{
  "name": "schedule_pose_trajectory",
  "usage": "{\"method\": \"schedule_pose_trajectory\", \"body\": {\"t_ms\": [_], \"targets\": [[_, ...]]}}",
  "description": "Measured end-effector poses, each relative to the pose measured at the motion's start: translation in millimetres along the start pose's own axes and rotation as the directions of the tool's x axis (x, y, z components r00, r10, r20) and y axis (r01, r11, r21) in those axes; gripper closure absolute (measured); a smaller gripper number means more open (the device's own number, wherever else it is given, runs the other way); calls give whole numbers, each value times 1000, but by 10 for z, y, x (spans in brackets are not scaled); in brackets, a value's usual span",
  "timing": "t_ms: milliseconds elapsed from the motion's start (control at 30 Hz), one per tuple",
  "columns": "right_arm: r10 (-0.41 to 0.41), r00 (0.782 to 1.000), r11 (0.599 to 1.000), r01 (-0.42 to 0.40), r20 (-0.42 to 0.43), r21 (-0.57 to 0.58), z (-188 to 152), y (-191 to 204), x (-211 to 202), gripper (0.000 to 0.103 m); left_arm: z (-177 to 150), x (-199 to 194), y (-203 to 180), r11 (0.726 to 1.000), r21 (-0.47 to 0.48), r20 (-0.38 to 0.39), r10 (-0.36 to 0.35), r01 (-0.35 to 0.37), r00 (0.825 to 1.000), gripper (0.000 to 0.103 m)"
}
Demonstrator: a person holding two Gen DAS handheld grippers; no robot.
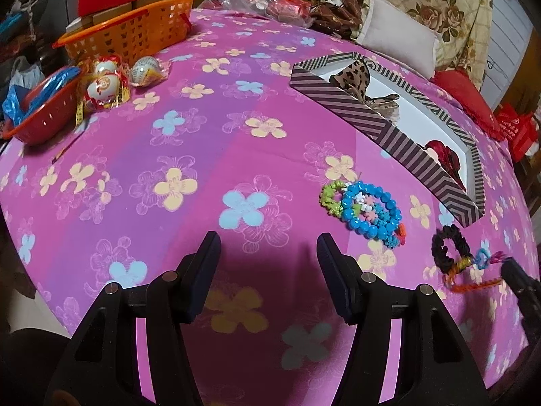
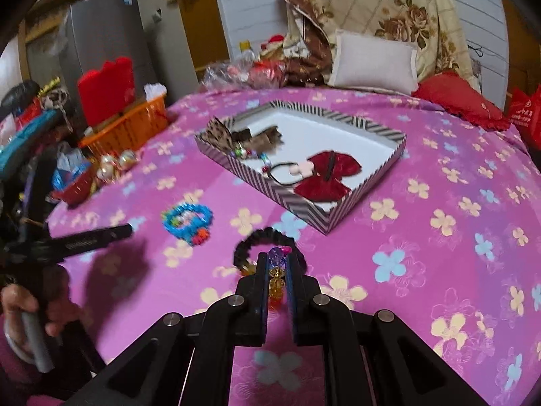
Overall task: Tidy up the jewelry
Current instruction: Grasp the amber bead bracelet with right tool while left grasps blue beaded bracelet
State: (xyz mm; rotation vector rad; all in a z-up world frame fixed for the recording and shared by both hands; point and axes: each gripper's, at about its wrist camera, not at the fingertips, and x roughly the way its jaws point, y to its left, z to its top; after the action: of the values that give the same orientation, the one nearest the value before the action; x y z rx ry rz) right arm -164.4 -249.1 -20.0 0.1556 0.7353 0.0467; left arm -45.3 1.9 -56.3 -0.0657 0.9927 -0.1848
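A striped tray [image 2: 372, 182] [image 1: 341, 101] lies on the pink flowered bedspread and holds a red bow [image 2: 324, 176], a leopard bow [image 2: 219, 133] and a bead string. A pile of blue and green bead bracelets [image 1: 368, 209] [image 2: 187, 218] lies left of the tray. A black scrunchie [image 1: 449, 247] [image 2: 267, 240] with bead charms lies near it. My right gripper [image 2: 278, 264] is shut on the bead charm string [image 2: 277, 270] joined to the scrunchie. My left gripper [image 1: 267, 247] is open and empty above bare bedspread, left of the bracelets.
An orange basket [image 1: 135, 30], a red basket [image 1: 44, 115] and wrapped egg-shaped ornaments [image 1: 108, 84] sit at the far left of the bed. Pillows [image 1: 399, 34], a red cushion [image 2: 460, 101] and a quilt lie at the back.
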Motion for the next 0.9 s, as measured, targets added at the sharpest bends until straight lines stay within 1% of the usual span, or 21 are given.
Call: {"method": "schedule_pose_trajectory", "body": {"t_ms": [100,233,300,467,533,600,633,667,733,800,900], "targets": [[24,1000,1000,-24,19,13,22,-4,-108,94,3,1,23,1000,-17,-5,-24,24,1000,44],[32,999,999,-32,34,16,27,-28,-196,94,20,15,27,997,-41,-15,-67,66,998,44],[34,999,999,-35,26,28,14,-63,-183,94,37,54,10,993,-59,-38,-109,106,993,44],[36,999,998,-37,9,45,-19,-141,-154,94,159,104,-98,984,-82,-60,-165,160,984,44],[37,999,998,-37,6,51,-24,-173,-151,94,217,120,-149,983,-78,-63,-170,165,983,44],[40,999,997,-40,2,60,-28,-204,-139,94,283,169,-241,986,-50,-75,-161,157,984,45],[41,999,997,-41,-1,64,-30,-218,-131,94,299,187,-265,987,-40,-80,-158,155,984,47],[43,999,997,-42,-4,67,-31,-230,-122,94,321,229,-312,988,-25,-96,-155,153,983,52],[45,999,996,-45,-7,71,-35,-243,-113,94,345,305,-348,988,-16,-125,-156,155,980,55],[48,999,996,-47,-13,70,-35,-242,-94,94,381,384,-375,987,-17,-153,-160,159,975,56],[53,998,996,-52,-21,67,-37,-234,-64,94,432,452,-406,989,-9,-166,-147,147,975,56]]}}
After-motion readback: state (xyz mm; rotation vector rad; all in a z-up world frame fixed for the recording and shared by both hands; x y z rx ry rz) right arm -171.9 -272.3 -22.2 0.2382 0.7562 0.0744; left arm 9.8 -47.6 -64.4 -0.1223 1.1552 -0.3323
